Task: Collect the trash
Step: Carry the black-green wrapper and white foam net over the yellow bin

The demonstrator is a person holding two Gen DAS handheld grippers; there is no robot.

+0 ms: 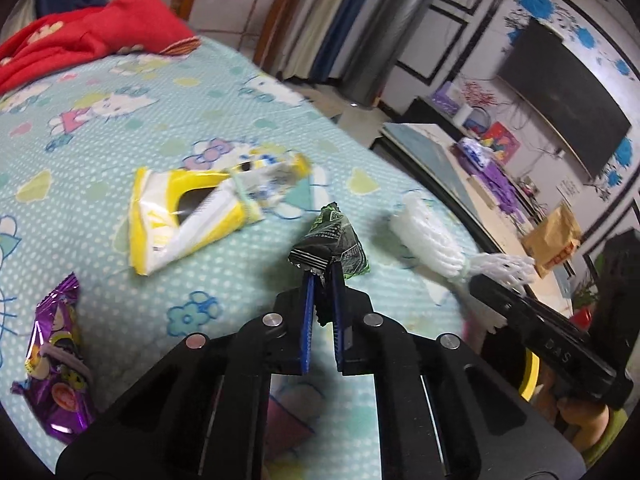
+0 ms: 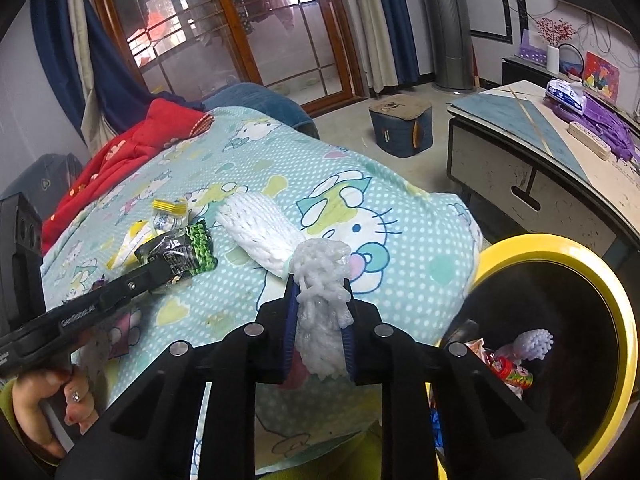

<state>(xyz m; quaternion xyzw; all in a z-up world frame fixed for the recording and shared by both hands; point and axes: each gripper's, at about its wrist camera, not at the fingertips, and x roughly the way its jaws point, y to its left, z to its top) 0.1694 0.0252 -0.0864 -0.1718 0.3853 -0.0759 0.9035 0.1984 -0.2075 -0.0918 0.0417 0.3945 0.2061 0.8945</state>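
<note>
Green wrapper [image 1: 332, 246] pinched by left gripper [image 1: 323, 280], jaws nrly closed; foam net [image 2: 264, 226] clamped by right gripper [image 2: 320, 300]; yellow-rimmed bin [image 2: 560, 248] lies right, nearer right gripper.

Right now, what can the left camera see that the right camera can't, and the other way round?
Only the left wrist view shows the purple wrapper and the TV. Only the right wrist view shows the yellow bin, with trash inside, and the glass door. Both show the left gripper pinching the green wrapper, the right gripper squeezing the foam net, the yellow wrapper and the red cloth.
</note>
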